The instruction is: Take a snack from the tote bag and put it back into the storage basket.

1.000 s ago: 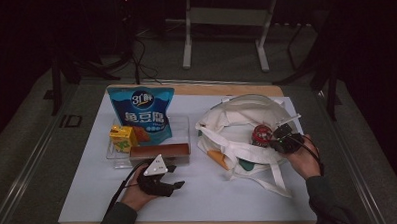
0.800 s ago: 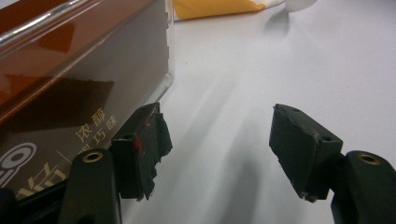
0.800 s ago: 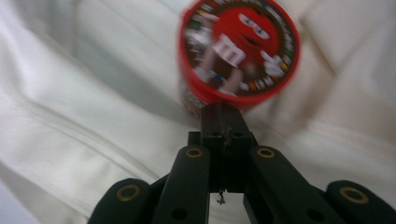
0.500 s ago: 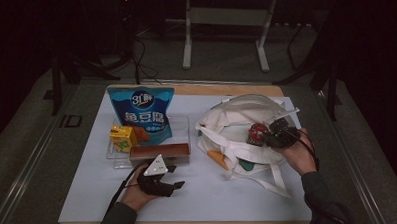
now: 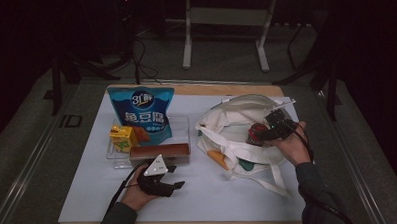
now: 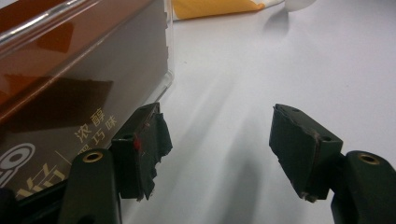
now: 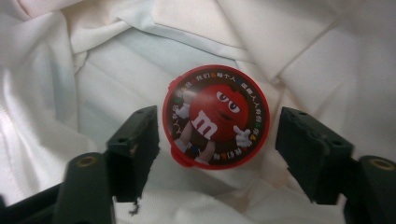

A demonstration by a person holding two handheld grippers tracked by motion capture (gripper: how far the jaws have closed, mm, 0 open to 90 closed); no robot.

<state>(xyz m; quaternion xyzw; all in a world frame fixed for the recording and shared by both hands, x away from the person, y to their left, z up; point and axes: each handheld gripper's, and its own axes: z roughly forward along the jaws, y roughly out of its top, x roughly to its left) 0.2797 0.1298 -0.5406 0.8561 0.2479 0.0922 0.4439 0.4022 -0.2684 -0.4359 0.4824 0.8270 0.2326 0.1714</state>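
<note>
1. Right gripper (image 5: 265,132) sits over the white cloth bag (image 5: 227,126) near the counter's right edge. Its fingers (image 7: 135,140) have just been opening and now stand released.
2. Red M&M's candy tub (image 7: 215,116) lies lid-up on the bag's cloth, between the right fingers with a gap on each side. In the high view the tub (image 5: 257,132) is a small red spot inside the bag's mouth.
3. Left gripper (image 5: 161,183) rests low near the counter's (image 5: 89,196) front edge, left of centre. Fingers (image 6: 144,144) spread, nothing between them; bare white counter under the gap.
4. Surroundings: a clear plastic tray (image 5: 184,123) holds a blue snack pouch (image 5: 142,111) standing upright, a yellow juice carton (image 5: 121,137) and a long brown chocolate box (image 5: 159,151). The tray lies just beyond the left gripper, toward the counter's back-left.
5. An orange packet (image 5: 217,159) and something green (image 5: 246,165) lie at the bag's front, partly under cloth. The bag's straps trail toward the front edge.
6. Left gripper view: the brown box (image 6: 70,102) with pale lettering fills the left, close beside the left-hand finger; touching or not, cannot tell.
7. Right gripper view gives the lid's printed red character and ring of lettering; the high view is too coarse for that. The high view gives the whole layout.
</note>
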